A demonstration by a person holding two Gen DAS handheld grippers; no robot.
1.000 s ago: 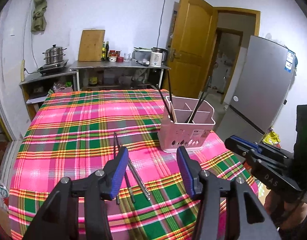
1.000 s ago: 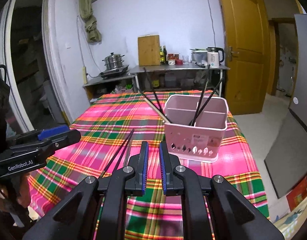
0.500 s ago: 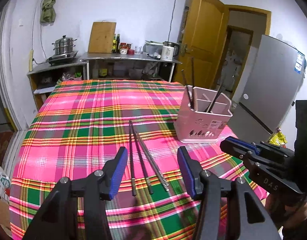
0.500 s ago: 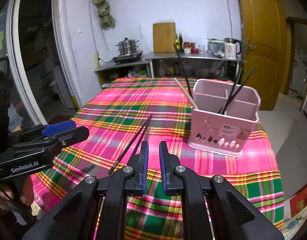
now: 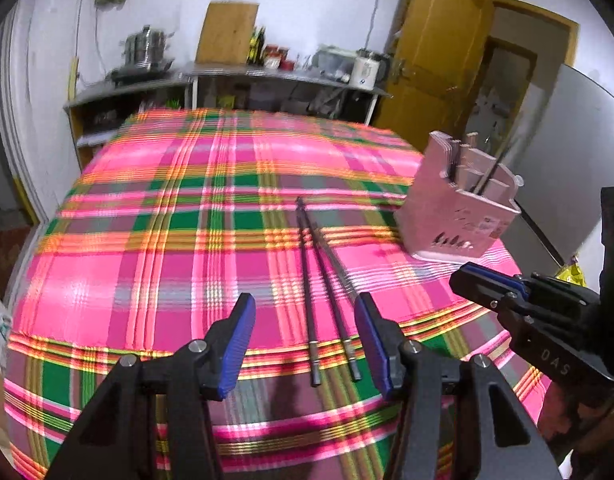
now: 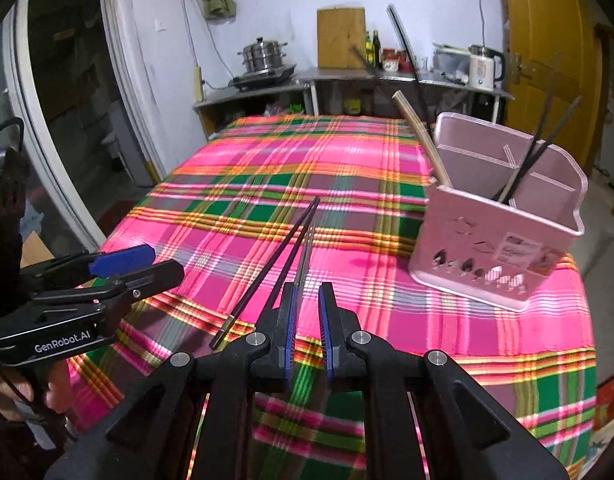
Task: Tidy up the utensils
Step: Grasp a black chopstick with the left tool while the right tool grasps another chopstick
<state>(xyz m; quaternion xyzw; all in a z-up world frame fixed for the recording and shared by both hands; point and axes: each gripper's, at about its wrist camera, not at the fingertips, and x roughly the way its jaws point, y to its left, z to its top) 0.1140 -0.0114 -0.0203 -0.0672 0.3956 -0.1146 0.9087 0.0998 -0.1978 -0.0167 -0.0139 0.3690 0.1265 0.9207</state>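
Observation:
Three dark and metal chopsticks (image 5: 307, 280) lie loose on the plaid tablecloth, fanned from a common far tip. My left gripper (image 5: 305, 312) hangs open just above their near ends, one finger on each side. My right gripper (image 6: 307, 296) is empty, with only a narrow gap between its pads. It sits right behind the near ends of the chopsticks (image 6: 303, 252). The pink divided holder (image 6: 495, 224) stands at the right with several chopsticks upright in it, and it is also in the left wrist view (image 5: 459, 216). Each gripper sees the other: right gripper (image 5: 491, 284), left gripper (image 6: 135, 264).
The plaid table (image 5: 167, 240) drops off close below both grippers. Behind it a metal counter (image 6: 347, 76) carries pots, bottles, a kettle and a cutting board. A yellow door (image 5: 435, 60) and a grey fridge (image 5: 575, 152) stand at the right.
Both grippers have come down and forward toward the loose chopsticks, which now lie right at the fingertips. The holder has slid rightward in the left wrist view. Jaw gaps are unchanged.

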